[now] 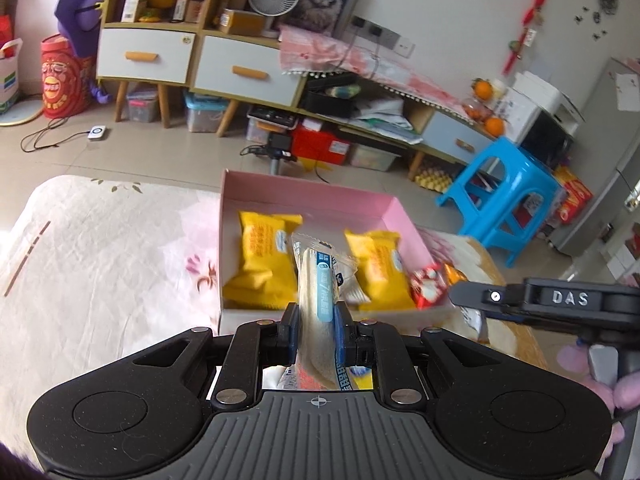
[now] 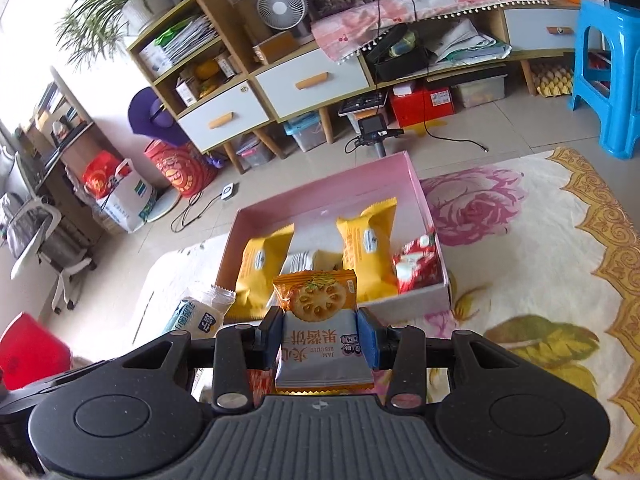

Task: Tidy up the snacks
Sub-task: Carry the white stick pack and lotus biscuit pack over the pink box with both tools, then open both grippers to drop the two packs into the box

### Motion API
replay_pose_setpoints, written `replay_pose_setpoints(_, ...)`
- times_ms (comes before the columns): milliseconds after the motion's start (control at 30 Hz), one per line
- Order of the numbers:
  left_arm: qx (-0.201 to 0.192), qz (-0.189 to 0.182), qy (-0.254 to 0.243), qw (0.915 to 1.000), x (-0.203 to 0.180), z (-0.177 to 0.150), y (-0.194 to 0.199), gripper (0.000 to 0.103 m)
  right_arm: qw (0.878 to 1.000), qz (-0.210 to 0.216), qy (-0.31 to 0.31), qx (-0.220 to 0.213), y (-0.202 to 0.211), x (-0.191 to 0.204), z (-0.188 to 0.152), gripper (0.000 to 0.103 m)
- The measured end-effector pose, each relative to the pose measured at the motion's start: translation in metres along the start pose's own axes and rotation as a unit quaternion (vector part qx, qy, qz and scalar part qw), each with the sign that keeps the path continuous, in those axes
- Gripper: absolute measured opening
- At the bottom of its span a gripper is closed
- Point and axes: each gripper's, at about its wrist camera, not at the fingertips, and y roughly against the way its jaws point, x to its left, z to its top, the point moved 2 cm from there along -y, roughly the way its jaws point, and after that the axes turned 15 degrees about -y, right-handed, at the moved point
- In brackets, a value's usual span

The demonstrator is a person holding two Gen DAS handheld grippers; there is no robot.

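A pink box (image 1: 304, 196) (image 2: 340, 184) stands open on the flowered cloth. It holds two yellow packets (image 1: 262, 256) (image 2: 366, 248), a red-and-white packet (image 1: 428, 286) (image 2: 416, 266) and a pale packet (image 2: 304, 260). My left gripper (image 1: 316, 320) is shut on a clear blue-labelled sandwich-biscuit packet (image 1: 320, 280), held at the box's near edge; that packet also shows in the right wrist view (image 2: 196, 314). My right gripper (image 2: 320, 332) is shut on an orange jam biscuit packet (image 2: 316, 320), held just before the box's near wall. The right gripper's body shows in the left wrist view (image 1: 560, 302).
The box sits on a table with a flowered cloth (image 1: 100, 264) (image 2: 540, 248). Beyond lie the tiled floor, a blue plastic stool (image 1: 504, 200) (image 2: 608, 76), a low drawer cabinet (image 1: 240, 68) (image 2: 312, 80), a small tripod camera (image 2: 374, 128) and cables.
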Motion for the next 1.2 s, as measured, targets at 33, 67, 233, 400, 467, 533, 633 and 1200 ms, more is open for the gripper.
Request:
replay_pose_setpoints(33,-0.002,0.004,0.001,1.0,0.002,0.004,-0.006,0.015,1.0,0.0,-0.003,-0.002,-0.004,0.0,0.004,0.032)
replay_pose_setpoints(67,-0.002,0.007,0.002,1.0,0.004,0.007,-0.012,0.015,1.0,0.001,-0.006,-0.004,-0.008,-0.001,0.008,0.032)
replay_pose_setpoints(233,-0.001,0.015,0.014,0.9998,0.007,0.025,-0.046,0.015,1.0,0.004,-0.022,-0.005,-0.033,-0.002,0.026,0.032)
replay_pose_setpoints(400,-0.003,0.026,-0.003,0.9996,0.001,0.04,-0.077,0.015,0.999,0.003,-0.031,-0.017,-0.057,-0.004,0.045,0.032)
replay_pose_setpoints(467,-0.004,0.028,-0.004,0.9996,0.001,0.043,-0.087,0.015,0.999,0.0,-0.034,-0.02,-0.067,-0.005,0.052,0.032)
replay_pose_setpoints(533,-0.002,0.033,-0.002,0.9994,0.001,0.046,-0.095,0.015,0.999,-0.003,-0.036,-0.021,-0.076,-0.005,0.058,0.032)
replay_pose_setpoints(633,0.007,0.043,-0.003,0.9991,0.002,0.047,-0.108,0.015,0.999,-0.011,-0.036,-0.022,-0.087,-0.005,0.061,0.032)
replay_pose_setpoints(1200,-0.007,0.046,-0.04,0.9981,-0.002,0.05,-0.105,0.052,0.998,-0.017,-0.048,-0.036,-0.09,-0.007,0.067,0.059)
